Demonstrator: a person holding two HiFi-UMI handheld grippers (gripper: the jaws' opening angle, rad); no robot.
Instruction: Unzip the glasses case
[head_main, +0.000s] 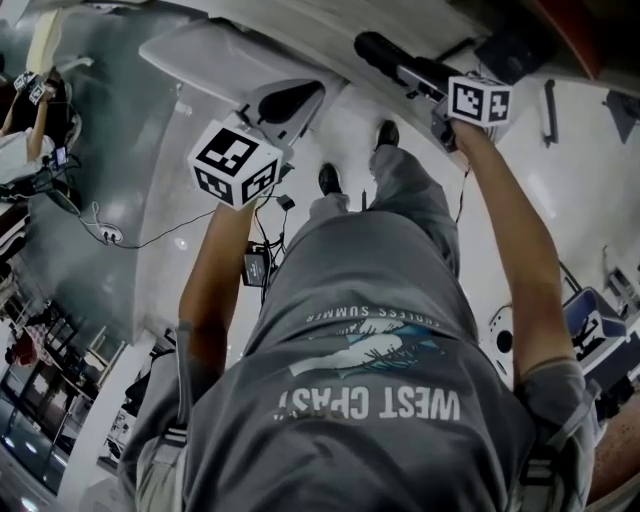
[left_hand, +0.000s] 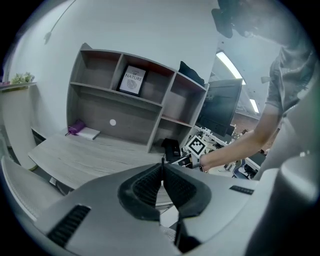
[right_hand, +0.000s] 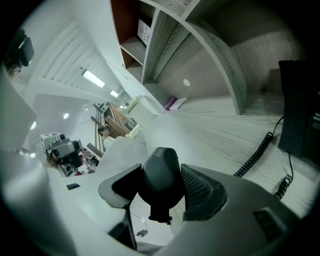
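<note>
Both glasses case (right_hand: 161, 170) sides hidden by right gripper (right_hand: 162, 184).

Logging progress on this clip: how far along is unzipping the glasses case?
Done: the right tool has the dark glasses case clamped between its jaws, held in the air. In hand: the left tool, shut and empty, is apart from the case. Left: the case looks closed, so the unzipping itself remains.
</note>
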